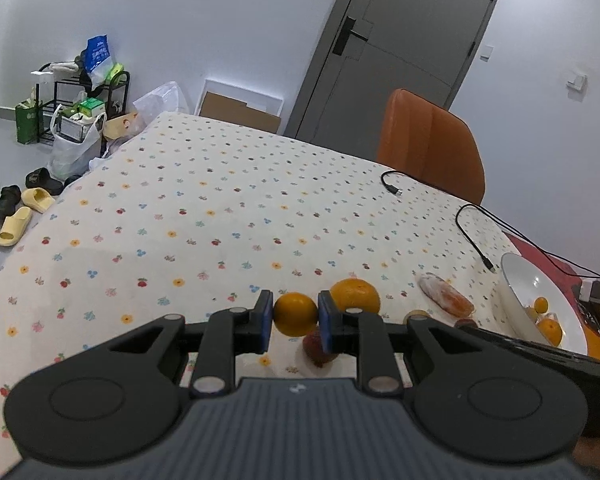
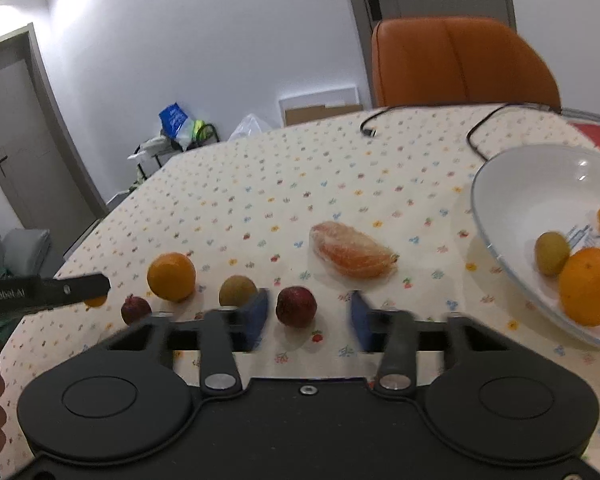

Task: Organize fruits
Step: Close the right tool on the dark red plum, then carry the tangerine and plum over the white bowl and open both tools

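Left gripper (image 1: 295,316) (black body, blue pads) is clamping a small orange (image 1: 295,314) just above the floral tablecloth (image 1: 204,208); both pads are pressing its sides. A larger orange (image 1: 355,296) is lying just behind it, and a red fruit (image 1: 318,350) is sitting beneath. Right gripper (image 2: 309,314) is standing wide, its blurred pads lying apart from the dark red fruit (image 2: 296,306) sitting between them. A wrapped citrus segment (image 2: 352,256) is resting beyond. The white bowl (image 2: 484,216), at the right, is holding 2 oranges and 1 greenish fruit. An orange chair (image 2: 460,60) is standing behind the table.
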### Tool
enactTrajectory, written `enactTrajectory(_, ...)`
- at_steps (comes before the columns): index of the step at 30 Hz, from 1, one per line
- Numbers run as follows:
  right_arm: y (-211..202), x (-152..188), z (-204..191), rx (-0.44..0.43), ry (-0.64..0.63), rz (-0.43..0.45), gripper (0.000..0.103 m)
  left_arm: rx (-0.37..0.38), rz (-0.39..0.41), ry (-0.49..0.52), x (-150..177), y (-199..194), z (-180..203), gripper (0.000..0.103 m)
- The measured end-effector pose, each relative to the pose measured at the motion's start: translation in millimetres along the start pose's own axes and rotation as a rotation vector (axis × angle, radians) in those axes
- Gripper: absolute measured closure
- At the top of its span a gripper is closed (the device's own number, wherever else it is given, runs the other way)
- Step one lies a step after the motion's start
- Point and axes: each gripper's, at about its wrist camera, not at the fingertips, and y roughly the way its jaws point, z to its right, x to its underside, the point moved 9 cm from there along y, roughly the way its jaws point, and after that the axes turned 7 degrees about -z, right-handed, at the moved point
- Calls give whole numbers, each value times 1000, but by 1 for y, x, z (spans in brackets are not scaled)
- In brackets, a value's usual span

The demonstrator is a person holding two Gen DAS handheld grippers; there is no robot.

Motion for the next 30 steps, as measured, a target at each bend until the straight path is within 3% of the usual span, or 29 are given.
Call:
enactTrajectory(13, -65, -3, 13, -39, 13, 121, 84, 51, 10, 93, -8, 2, 61, 81)
enactTrajectory(30, -122, 0, 75, 23, 86, 225, 84, 130, -19, 194, 6, 22, 153, 81)
